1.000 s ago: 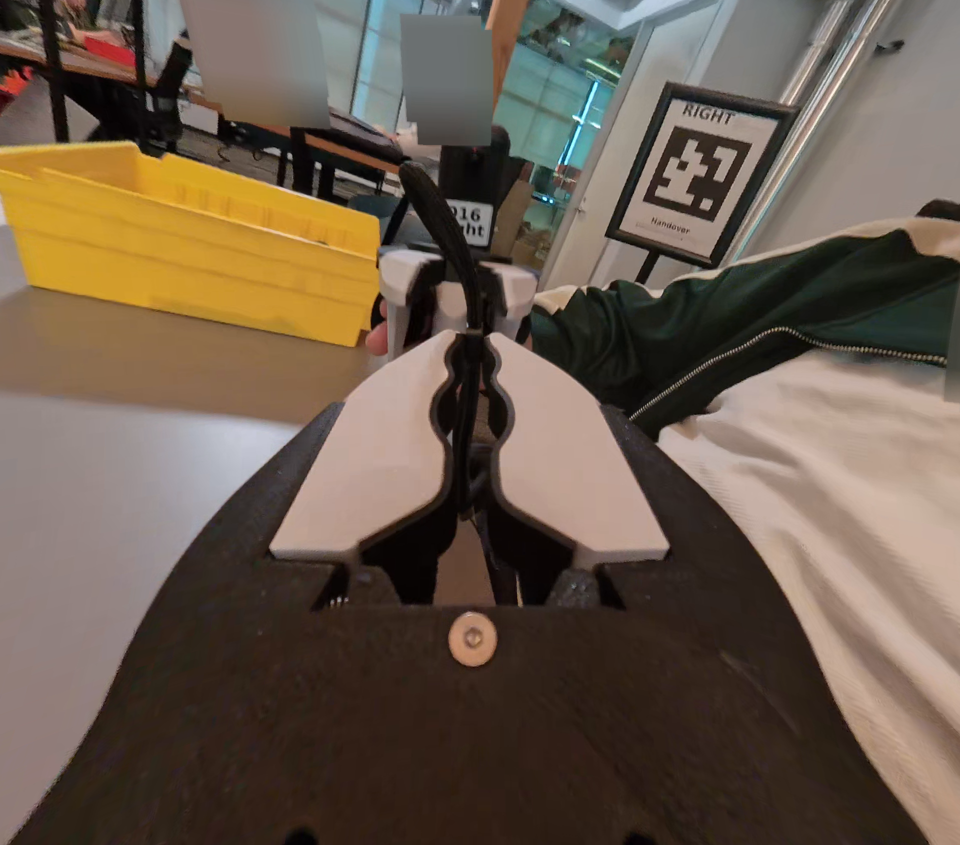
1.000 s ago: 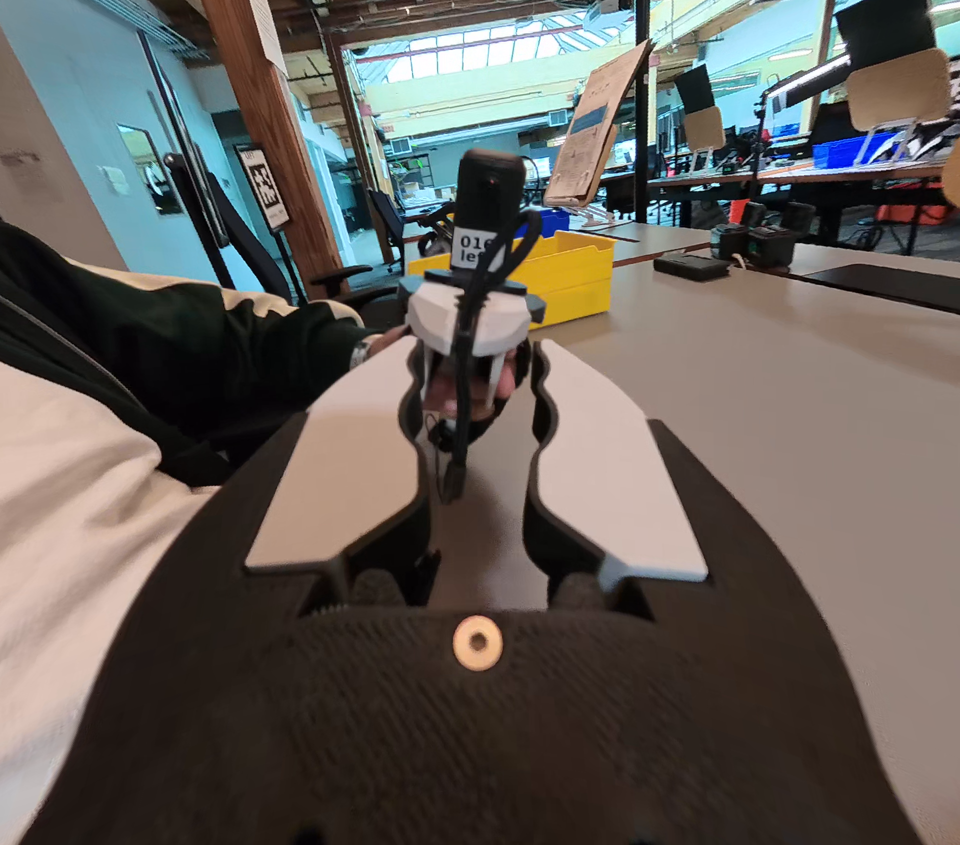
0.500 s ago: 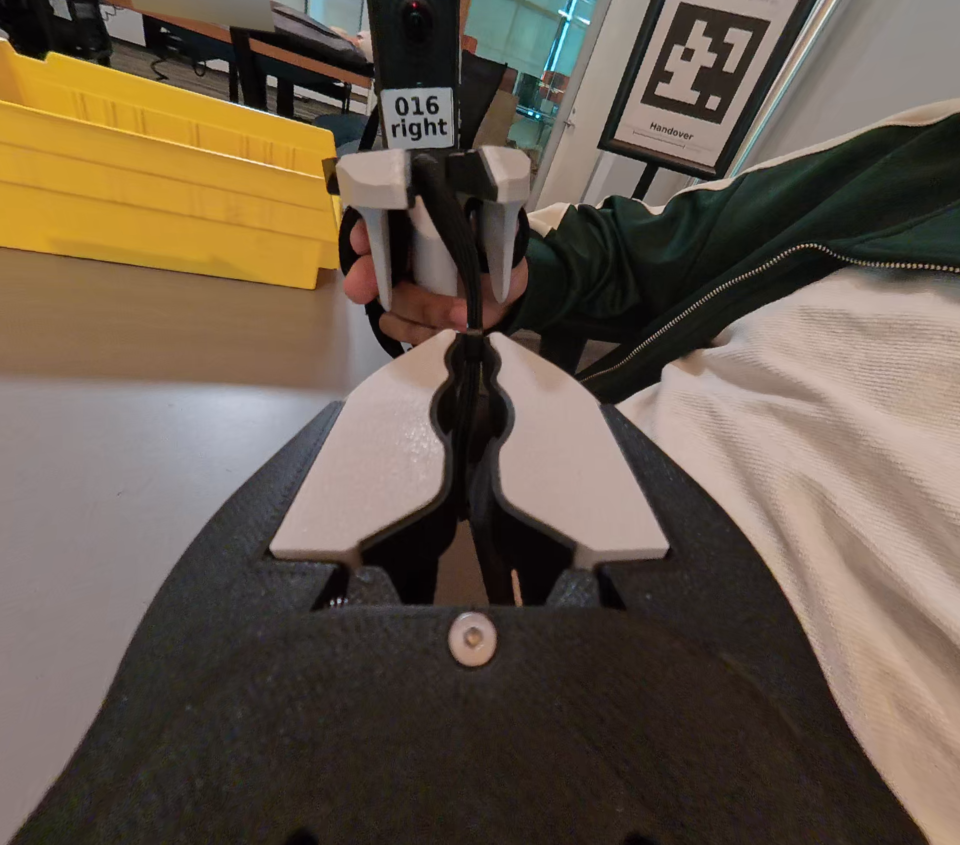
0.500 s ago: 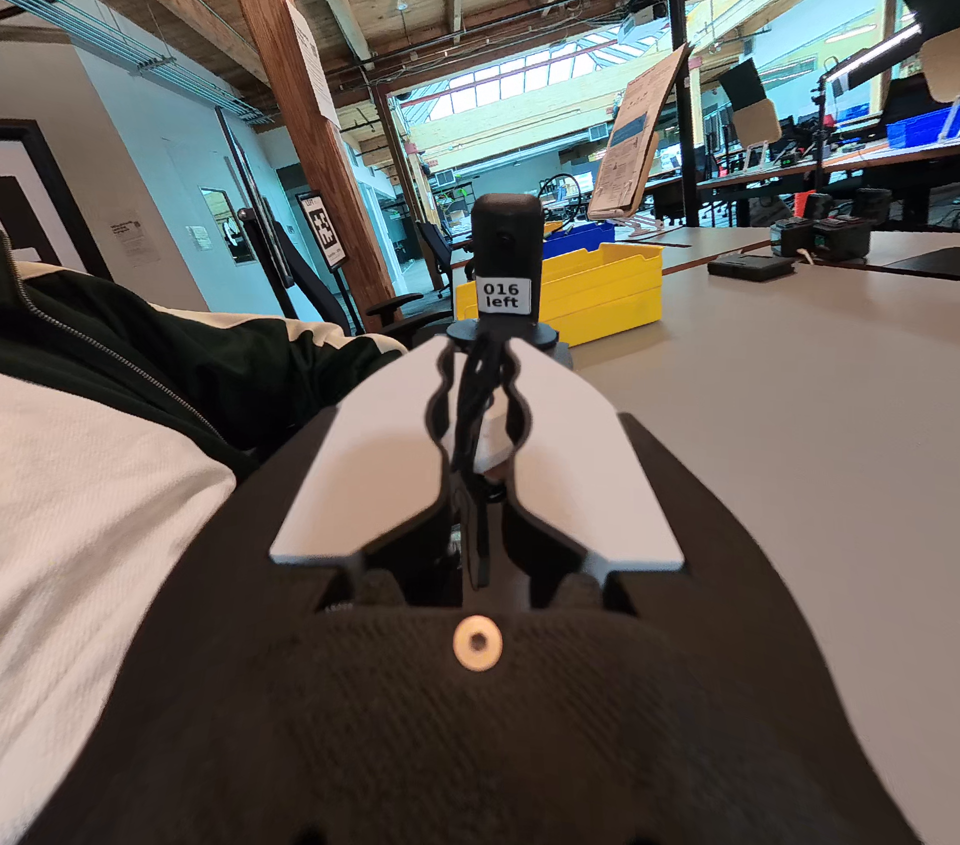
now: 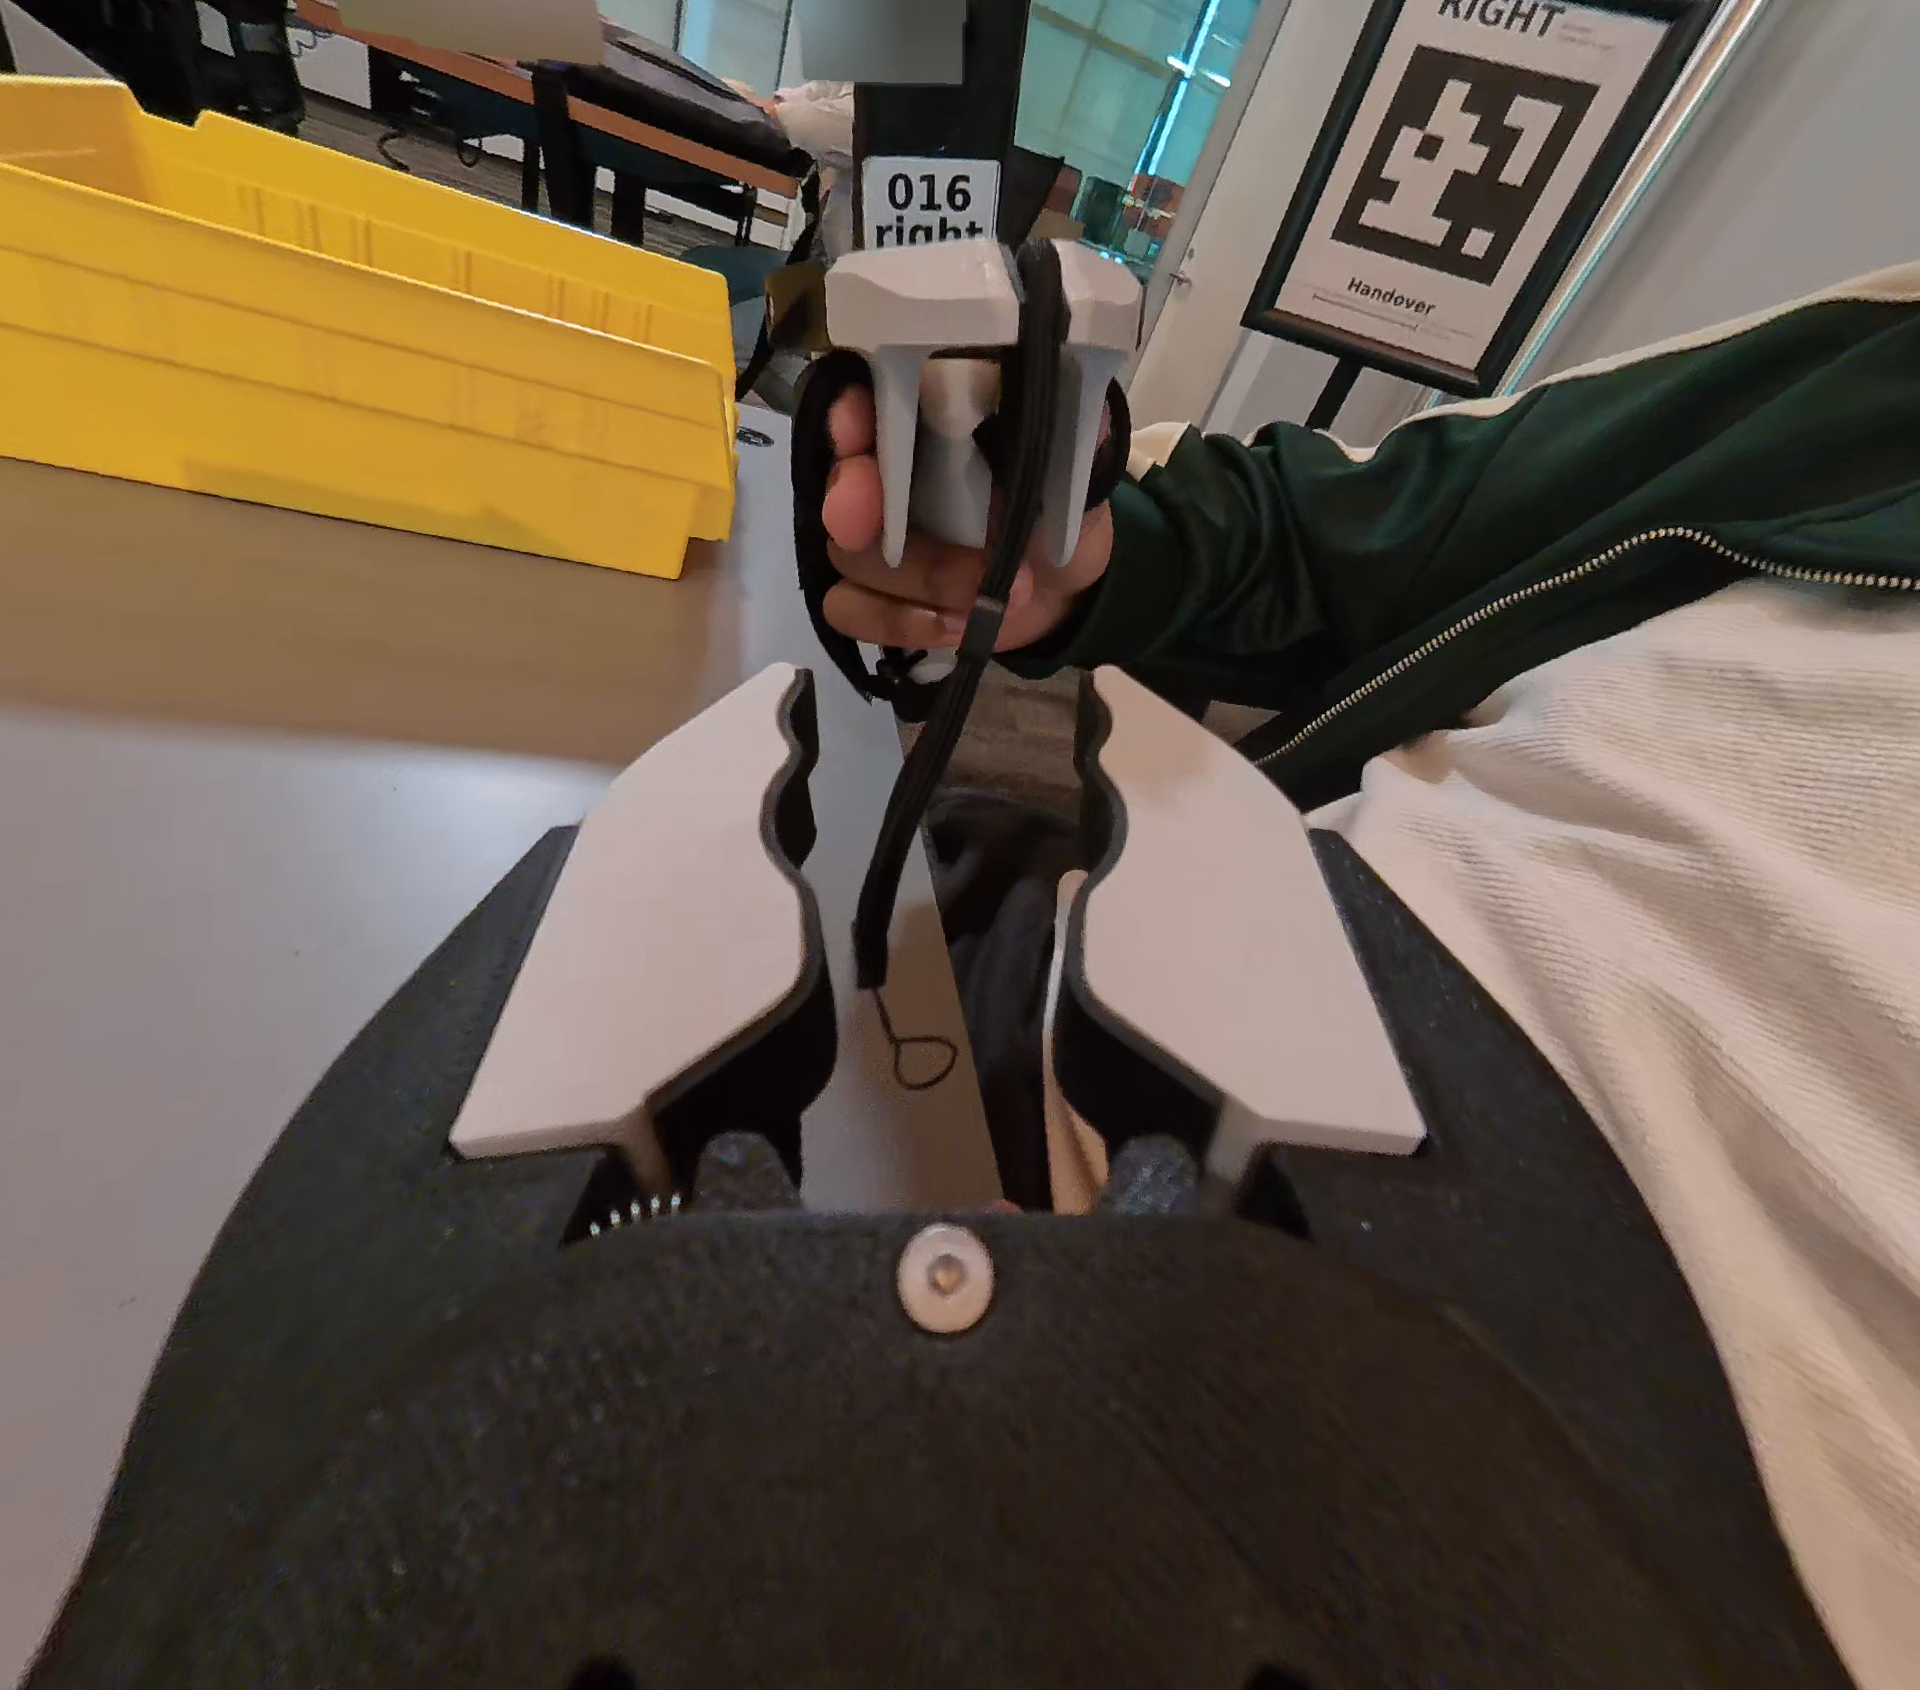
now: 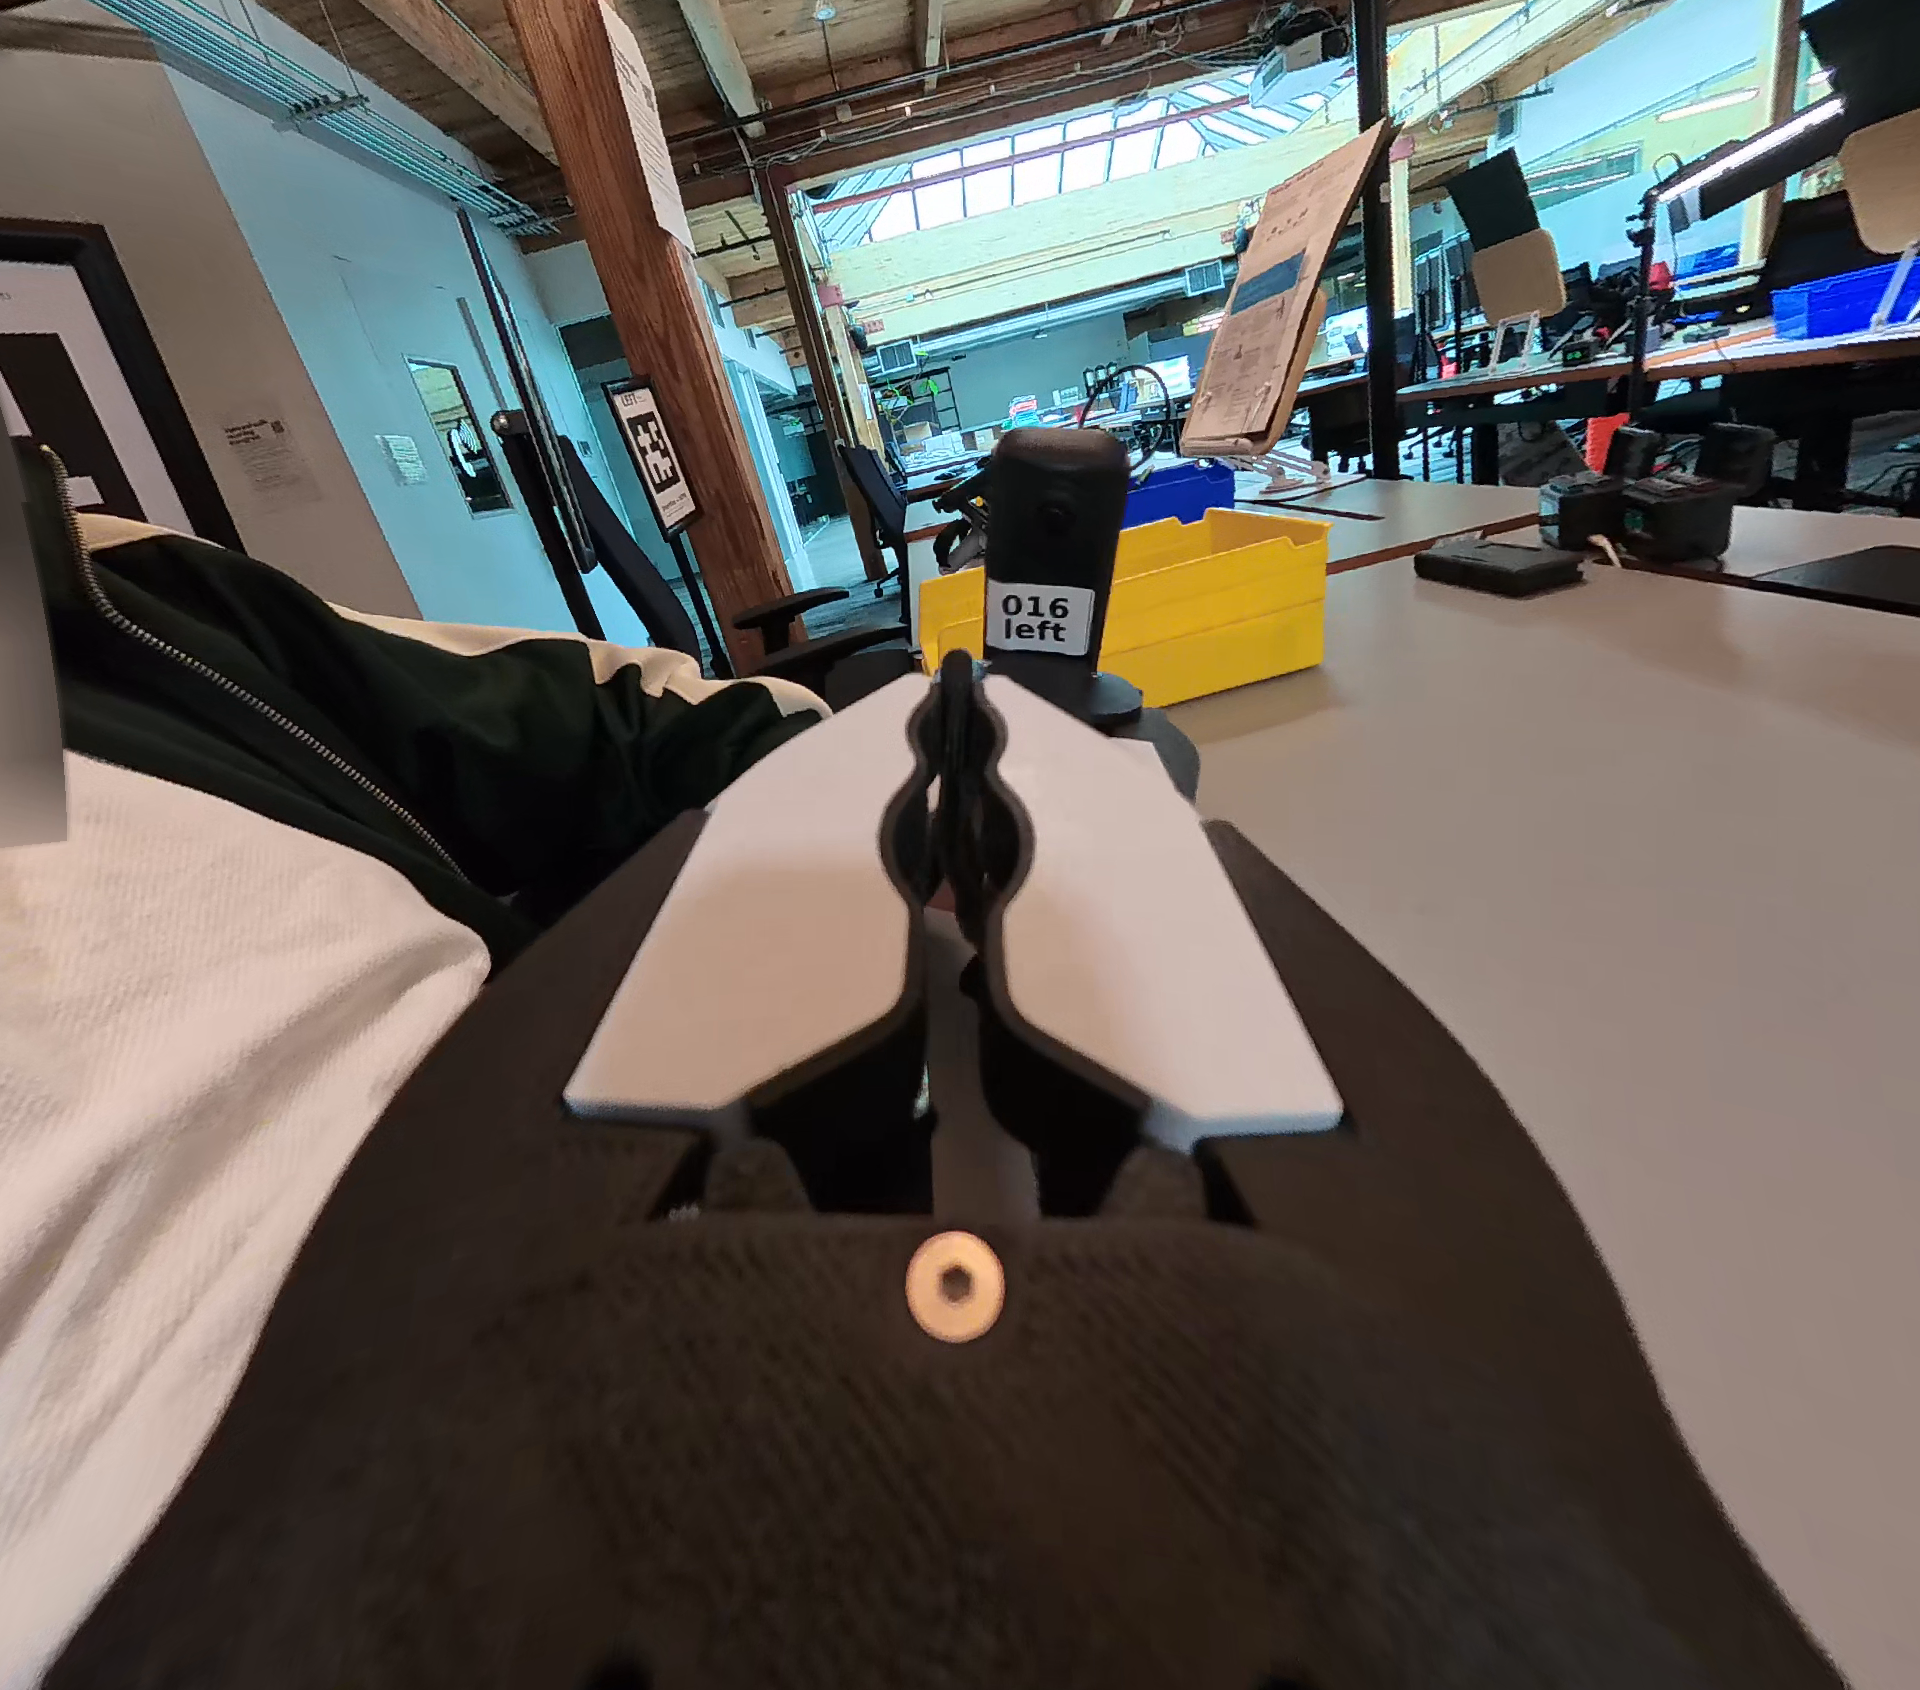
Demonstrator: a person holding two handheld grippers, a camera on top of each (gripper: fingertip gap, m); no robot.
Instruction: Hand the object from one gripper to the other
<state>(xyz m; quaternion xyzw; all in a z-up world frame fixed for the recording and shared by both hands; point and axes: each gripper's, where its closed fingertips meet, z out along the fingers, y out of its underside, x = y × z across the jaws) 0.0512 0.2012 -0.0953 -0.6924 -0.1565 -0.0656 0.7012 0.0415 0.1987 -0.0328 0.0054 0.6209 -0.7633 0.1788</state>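
Right gripper (image 6: 956,705) jaws clamped on black lanyard cord (image 5: 977,601) near its top so it hangs free, tail dangling untouched between left gripper (image 5: 940,695) jaws, spread apart, so handover looks done.

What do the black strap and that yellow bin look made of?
Black strap: looks like woven cord or fabric, matte; it hangs limp and ends in a thin thread loop. Yellow bin: likely moulded plastic with a smooth, slightly glossy finish, ribbed walls and a rolled rim.
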